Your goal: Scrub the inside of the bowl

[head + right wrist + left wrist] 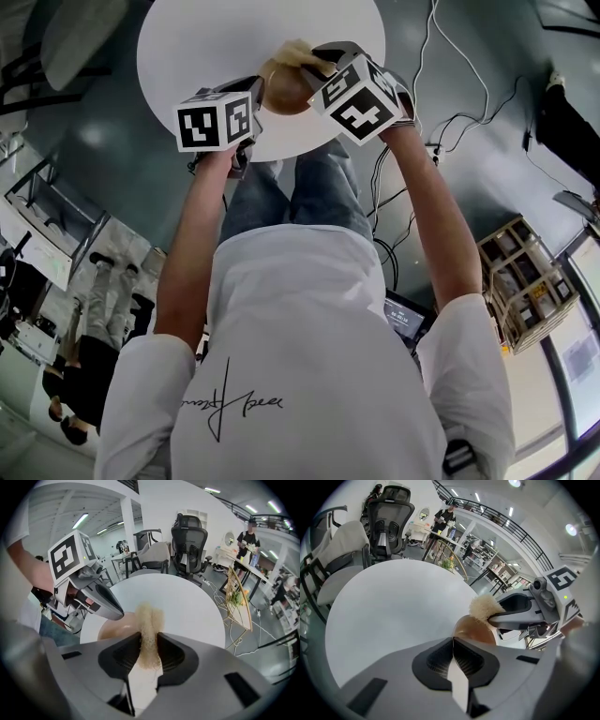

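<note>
A tan bowl (286,92) stands at the near edge of a round white table (206,47). My left gripper (253,98) is shut, its jaws pinching the bowl's (472,630) near rim. My right gripper (319,67) is shut on a pale fibrous scrubber (289,52). In the right gripper view the scrubber (149,620) sticks out between the pads and hangs over the bowl's (116,627) inside. In that view the left gripper (115,613) reaches in from the left to the rim. The left gripper view has the scrubber (483,606) at the bowl's top edge.
The person's legs are against the table's near edge. Black office chairs (190,538) stand beyond the table. Cables (441,103) trail on the dark floor to the right, near a wooden crate rack (525,281). People stand at the lower left (94,309).
</note>
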